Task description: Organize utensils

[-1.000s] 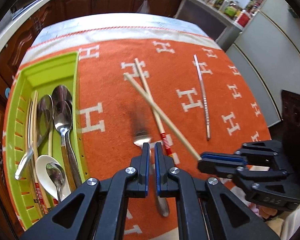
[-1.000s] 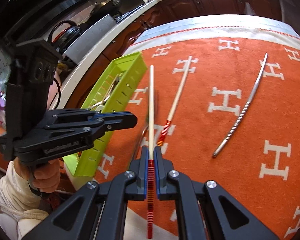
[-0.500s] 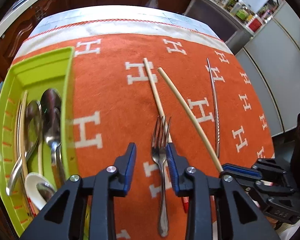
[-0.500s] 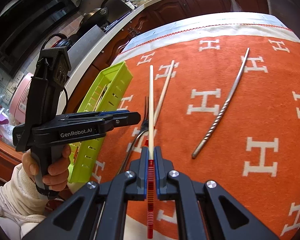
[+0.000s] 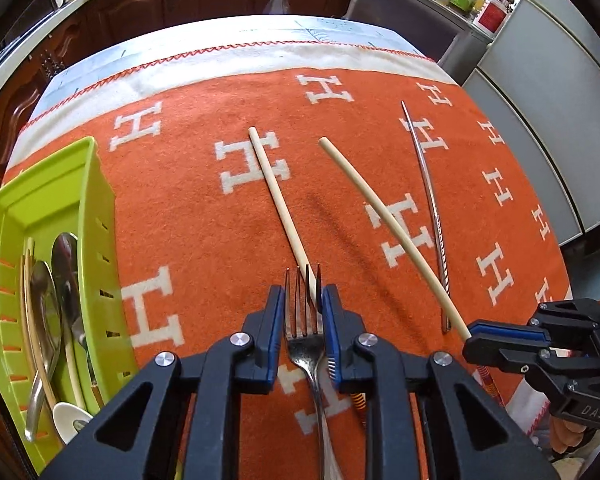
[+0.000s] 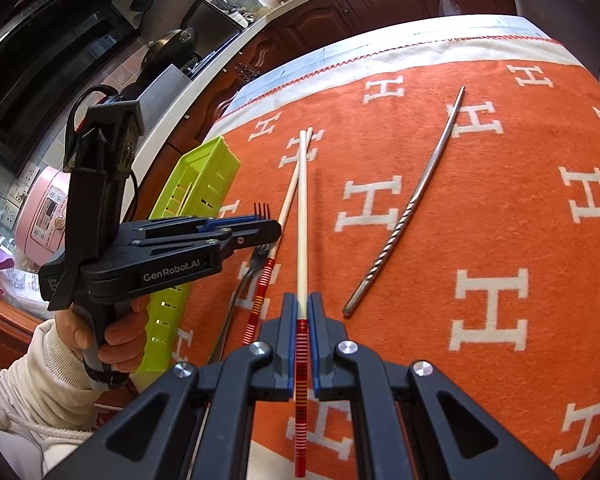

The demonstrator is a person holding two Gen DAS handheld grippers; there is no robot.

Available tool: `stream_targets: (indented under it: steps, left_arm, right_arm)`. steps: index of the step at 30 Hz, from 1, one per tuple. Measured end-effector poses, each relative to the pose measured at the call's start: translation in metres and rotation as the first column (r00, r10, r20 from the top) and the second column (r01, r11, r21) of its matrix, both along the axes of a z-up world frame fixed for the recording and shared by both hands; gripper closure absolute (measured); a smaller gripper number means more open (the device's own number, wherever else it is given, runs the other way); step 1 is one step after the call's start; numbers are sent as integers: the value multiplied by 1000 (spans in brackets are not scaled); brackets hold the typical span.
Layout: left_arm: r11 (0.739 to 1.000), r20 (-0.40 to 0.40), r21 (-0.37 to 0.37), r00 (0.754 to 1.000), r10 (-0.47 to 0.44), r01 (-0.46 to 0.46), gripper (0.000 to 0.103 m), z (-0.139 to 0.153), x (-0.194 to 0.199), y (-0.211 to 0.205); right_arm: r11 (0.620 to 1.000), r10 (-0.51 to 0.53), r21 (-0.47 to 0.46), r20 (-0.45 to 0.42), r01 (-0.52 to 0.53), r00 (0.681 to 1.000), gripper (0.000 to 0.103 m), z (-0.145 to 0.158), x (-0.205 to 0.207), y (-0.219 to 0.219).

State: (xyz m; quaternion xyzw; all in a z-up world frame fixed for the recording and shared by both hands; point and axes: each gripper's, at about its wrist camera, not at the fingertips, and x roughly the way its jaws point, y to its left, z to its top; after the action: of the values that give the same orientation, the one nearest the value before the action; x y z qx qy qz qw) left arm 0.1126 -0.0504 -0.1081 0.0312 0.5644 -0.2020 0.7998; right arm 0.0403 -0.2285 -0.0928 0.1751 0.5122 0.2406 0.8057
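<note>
Fork point(image 5: 305, 344) lies on the orange H-pattern cloth point(image 5: 188, 216) on the worktop, tines pointing away, head sitting between the blue pads of the left tongs point(image 5: 303, 312); jaws are closing around it, pads just beside the tines, can't confirm they're pressing yet. Right tongs point(image 6: 301, 320) clenched on a pale chopstick with red-striped end point(image 6: 301, 216), held clear of the cloth and angled away from the camera. Second matching chopstick point(image 5: 280, 204) lies on the cloth, its near end passing under the fork's tines. Twisted metal chopstick point(image 6: 410, 204) lies further right, apart from the rest. Green tray point(image 5: 96, 216) sits at the cloth's left edge with spoons point(image 5: 56, 292), chopsticks and a white ceramic spoon point(image 5: 70, 418) inside.
</note>
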Motion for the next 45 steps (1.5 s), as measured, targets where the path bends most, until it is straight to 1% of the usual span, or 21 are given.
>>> stream_targets:
  steps: [5,6,7,11,12,13,14,19,22,23,24,25,28,30,34,36,38,40,42,44,45]
  left_arm:
    - [998,-29,-63,1000,13,-15,86,1,-5,9]
    - [998,-36,-68,999,12,-14,85,-1,-5,10]
    - [997,-44,-74,999,10,-14,81,-2,-5,12]
    - [994,-63,-110,998,6,-13,80,-3,-6,15]
    - [993,-65,-116,998,2,-10,81,-2,-6,16]
    - [993,-65,-120,998,-1,-7,86,-2,-7,17]
    - [992,-67,-126,998,-10,2,87,-2,-8,17]
    - [997,-21,-76,1000,-4,2,89,2,-13,14]
    - [998,8,-64,1000,9,-8,89,9,-15,12]
    - [998,20,-60,1000,14,-12,90,13,-17,12]
    - [999,31,-52,999,16,-14,100,16,-18,11]
    - [998,34,-56,999,17,-15,102,18,-18,10]
    - [998,47,-56,999,18,-15,102,24,-19,8]
    - [999,41,-52,999,4,-1,102,22,-21,5]
    - [1000,48,-21,999,13,-12,102,18,-20,7]
    - [1000,45,-15,999,17,-16,101,17,-19,9]
    - [1000,39,-24,999,17,-16,98,16,-17,10]
    - [999,32,-35,999,20,-19,91,15,-16,12]
    - [999,7,-47,1000,25,-25,86,11,-14,12]
    - [999,-6,-45,1000,26,-26,85,9,-14,12]
    - [999,-10,-43,1000,27,-28,83,9,-14,12]
  right_arm:
    - [1000,-3,0,-7,3,1000,98,-1,0,0]
    - [1000,-3,0,-8,3,1000,98,-1,0,0]
    - [1000,-4,-1,-9,4,1000,98,-1,0,0]
    - [1000,-4,-2,-10,4,1000,98,-1,0,0]
    - [1000,-5,-1,-11,5,1000,98,-1,0,1]
    - [1000,-5,-1,-11,5,1000,98,0,0,1]
    - [1000,-5,-2,-11,5,1000,98,0,-1,1]
    - [1000,-6,-1,-16,6,1000,98,-1,0,3]
    - [1000,-9,-3,-15,8,1000,98,-1,0,4]
    - [1000,-8,-3,-14,8,1000,98,-1,-1,5]
    - [1000,-7,-5,-13,7,1000,98,-1,-1,5]
    - [1000,-8,-5,-13,8,1000,98,-1,-1,5]
    - [1000,-6,-3,-13,6,1000,98,-2,-1,5]
    - [1000,-3,-1,-14,3,1000,98,-2,-1,6]
    - [1000,-1,0,-12,1,1000,98,-1,-2,7]
    - [1000,-4,3,-9,4,1000,98,0,-3,6]
    - [1000,-4,3,-8,4,1000,98,0,-3,6]
    - [1000,-3,7,-10,3,1000,98,0,-3,5]
    - [1000,-3,9,-15,3,1000,98,-1,-3,5]
    - [1000,-4,13,-19,4,1000,98,-1,-3,4]
    - [1000,-4,13,-19,5,1000,98,-1,-3,4]
